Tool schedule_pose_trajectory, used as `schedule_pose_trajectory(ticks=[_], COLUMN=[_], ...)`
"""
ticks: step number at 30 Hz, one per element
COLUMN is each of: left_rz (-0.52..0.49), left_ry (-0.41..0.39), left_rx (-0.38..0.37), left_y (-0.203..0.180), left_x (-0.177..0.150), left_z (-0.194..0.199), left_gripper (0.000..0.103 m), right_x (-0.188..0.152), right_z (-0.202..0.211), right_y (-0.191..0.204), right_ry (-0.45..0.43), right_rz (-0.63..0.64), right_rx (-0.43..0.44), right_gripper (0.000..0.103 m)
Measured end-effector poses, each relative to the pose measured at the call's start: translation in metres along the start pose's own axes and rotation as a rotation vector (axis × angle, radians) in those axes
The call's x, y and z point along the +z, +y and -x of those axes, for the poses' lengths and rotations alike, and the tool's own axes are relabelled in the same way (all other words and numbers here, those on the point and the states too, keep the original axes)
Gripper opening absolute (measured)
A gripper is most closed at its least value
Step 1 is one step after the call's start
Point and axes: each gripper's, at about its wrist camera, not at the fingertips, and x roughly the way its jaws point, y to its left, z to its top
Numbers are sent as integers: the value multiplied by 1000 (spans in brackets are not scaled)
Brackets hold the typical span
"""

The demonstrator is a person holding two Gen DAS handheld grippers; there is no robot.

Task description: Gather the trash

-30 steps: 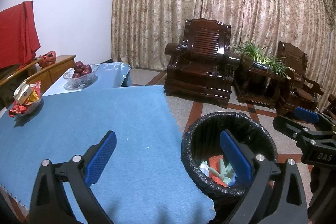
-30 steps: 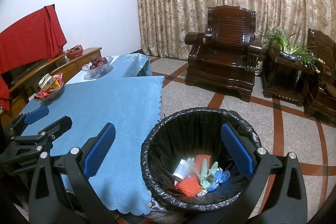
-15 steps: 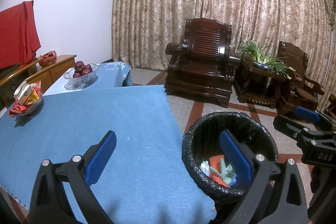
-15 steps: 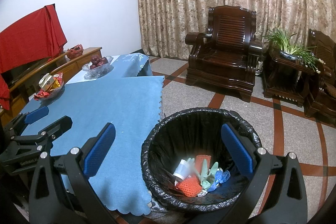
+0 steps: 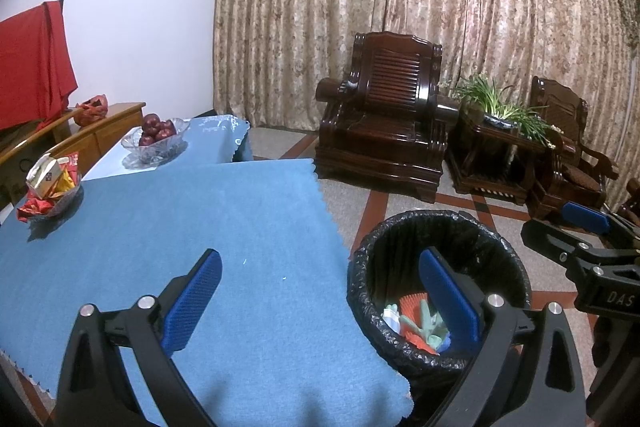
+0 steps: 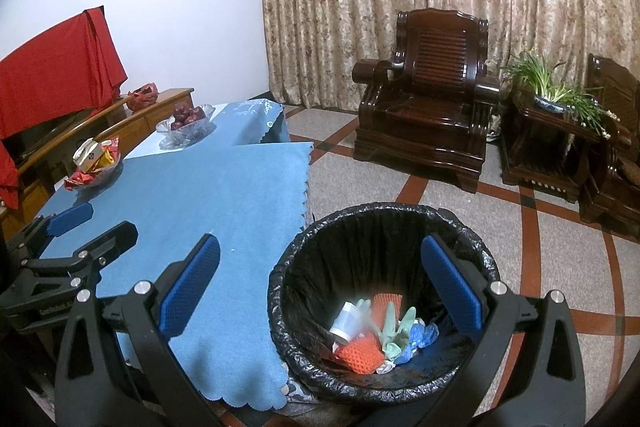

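Note:
A black-lined trash bin (image 6: 472, 239) stands on the floor beside the table; it also shows in the left wrist view (image 5: 400, 223). Inside lie orange netting (image 6: 360, 349), pale green gloves (image 6: 396, 327), a white cup (image 6: 346, 319) and a blue scrap. My right gripper (image 6: 320, 287) is open and empty, above the bin's near rim. My left gripper (image 5: 320, 299) is open and empty, over the blue tablecloth (image 5: 200, 211) at the table's right edge. Each gripper shows in the other's view (image 5: 580, 239) (image 6: 76, 239).
A glass dish of snack wrappers (image 5: 48, 187) and a glass bowl of red fruit (image 5: 156, 139) sit at the table's far left. Dark wooden armchairs (image 5: 384, 115), a side table with a plant (image 5: 504, 115), and curtains stand beyond. A wooden cabinet with red cloth (image 6: 56, 79) is left.

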Motion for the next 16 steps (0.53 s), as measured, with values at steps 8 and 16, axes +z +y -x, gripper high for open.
schedule_pose_trajectory(ticks=[8, 16], left_rz=[0, -3], left_ry=[6, 18], left_rx=[3, 6], left_y=[5, 8], left_x=[-4, -9], left_z=[-4, -5], left_gripper=[97, 97], right_x=[-2, -1], right_z=[-2, -2], right_y=[0, 0], right_ry=[5, 6], right_rz=[-1, -1], right_rx=[0, 1], right_gripper=[98, 98])
